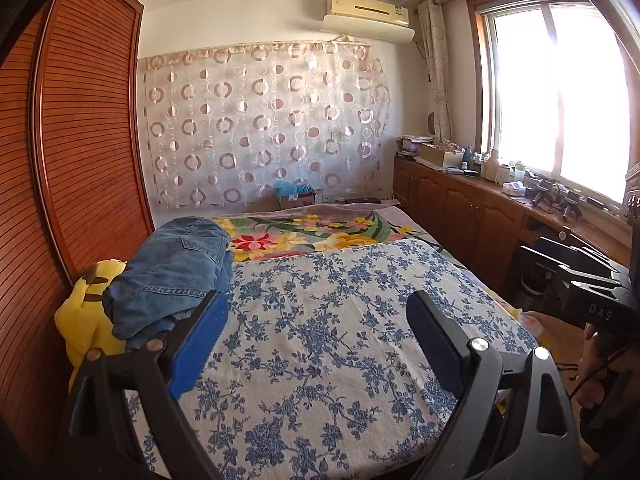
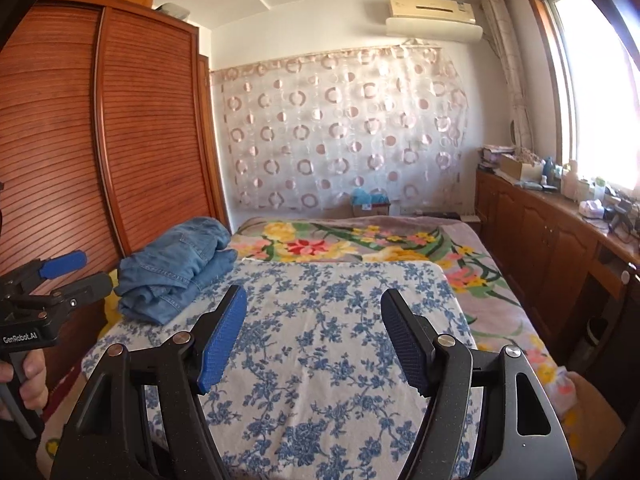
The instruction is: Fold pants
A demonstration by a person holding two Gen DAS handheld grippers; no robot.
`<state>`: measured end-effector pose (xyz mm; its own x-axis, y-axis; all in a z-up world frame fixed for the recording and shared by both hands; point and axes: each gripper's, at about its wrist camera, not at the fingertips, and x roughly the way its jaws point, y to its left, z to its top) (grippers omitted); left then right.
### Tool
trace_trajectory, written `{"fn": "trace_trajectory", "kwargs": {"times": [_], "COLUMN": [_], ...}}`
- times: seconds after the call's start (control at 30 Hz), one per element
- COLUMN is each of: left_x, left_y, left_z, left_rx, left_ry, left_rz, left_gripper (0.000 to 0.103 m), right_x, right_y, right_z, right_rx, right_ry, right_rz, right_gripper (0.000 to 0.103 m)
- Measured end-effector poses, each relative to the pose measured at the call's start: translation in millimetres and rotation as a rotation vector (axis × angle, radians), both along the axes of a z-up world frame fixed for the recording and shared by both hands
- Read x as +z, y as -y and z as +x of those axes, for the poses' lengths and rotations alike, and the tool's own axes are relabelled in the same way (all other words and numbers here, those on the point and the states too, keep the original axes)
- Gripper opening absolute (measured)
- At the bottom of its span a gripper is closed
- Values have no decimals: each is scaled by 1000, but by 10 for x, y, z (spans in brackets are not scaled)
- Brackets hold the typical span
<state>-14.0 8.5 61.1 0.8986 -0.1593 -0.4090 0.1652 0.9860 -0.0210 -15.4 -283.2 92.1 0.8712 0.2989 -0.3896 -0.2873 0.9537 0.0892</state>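
Right tongs (image 2: 312, 328) and left tongs (image 1: 316, 320) apart, empty, over blue-flowered sheet (image 2: 340, 360). Folded jeans (image 2: 180, 268) far left beside wardrobe (image 2: 152, 120). Left tongs' housing reads "GenRobot.AI".

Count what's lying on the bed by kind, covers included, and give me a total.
Jeans: 1 folded bundle; pairs inside cannot be told
Yellow plush toy: 1
Blue-flowered cloth: 1
Bright floral blanket: 1
Total: 4

Bright daylight is pouring through a large window (image 1: 560, 92) onto low wooden cabinets (image 1: 460, 208). A slatted wooden wardrobe (image 2: 132, 128) is standing beside the bed (image 2: 344, 336); a circle-patterned curtain (image 1: 260, 120) is hanging below an air conditioner (image 1: 368, 10).
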Motion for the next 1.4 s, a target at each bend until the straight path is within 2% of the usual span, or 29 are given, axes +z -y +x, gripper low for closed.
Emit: {"fn": "trace_trajectory", "kwargs": {"times": [0.3, 0.7, 1.4], "left_x": [-45, -268, -275], "left_y": [-33, -182, -237], "left_z": [-88, -43, -48], "left_rx": [8, 46, 53], "left_ry": [-5, -54, -50], "left_rz": [-4, -28, -28], "left_gripper": [91, 91, 91], "right_x": [-115, -184, -187], "right_y": [72, -9, -84], "right_z": [-46, -62, -33], "right_rx": [-37, -36, -25], "right_ry": [-20, -24, -26], "right_rz": [8, -6, -20], "right_gripper": [71, 71, 71]}}
